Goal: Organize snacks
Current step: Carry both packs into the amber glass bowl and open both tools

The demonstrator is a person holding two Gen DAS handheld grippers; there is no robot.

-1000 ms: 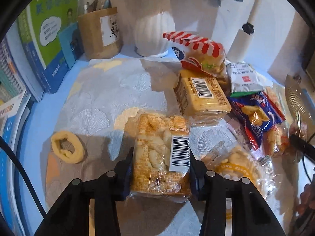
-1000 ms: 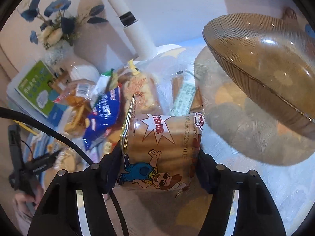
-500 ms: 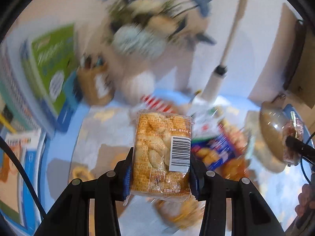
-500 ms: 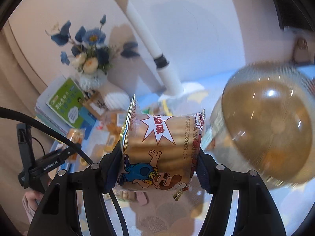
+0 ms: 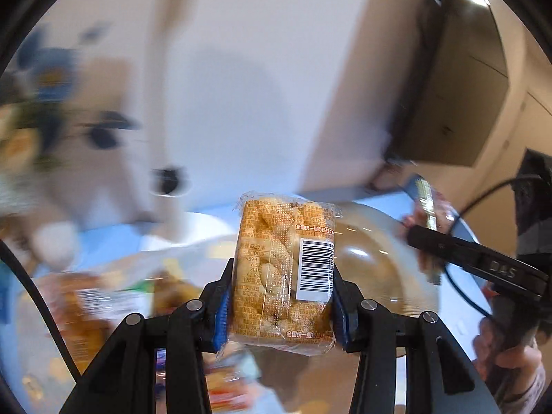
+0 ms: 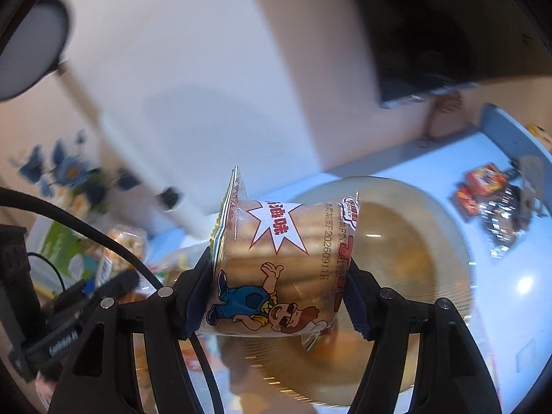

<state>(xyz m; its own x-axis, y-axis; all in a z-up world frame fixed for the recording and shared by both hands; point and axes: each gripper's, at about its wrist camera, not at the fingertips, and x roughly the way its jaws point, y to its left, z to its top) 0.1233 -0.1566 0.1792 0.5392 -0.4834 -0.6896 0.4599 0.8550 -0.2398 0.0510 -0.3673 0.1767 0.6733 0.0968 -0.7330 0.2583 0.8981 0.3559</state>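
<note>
Both wrist views look forward, close, sharing the glass bowl (image 5: 386, 276) (image 6: 431, 258).

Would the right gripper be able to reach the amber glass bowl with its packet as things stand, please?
Probably yes. The right gripper, shut on the cartoon-printed packet, hangs above the amber glass bowl, whose visible inside appears empty, and nothing lies between them.

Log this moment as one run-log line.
left gripper: shut on barcode snack pack | right gripper: shut on cartoon biscuit pack | both lifted before glass bowl
</note>
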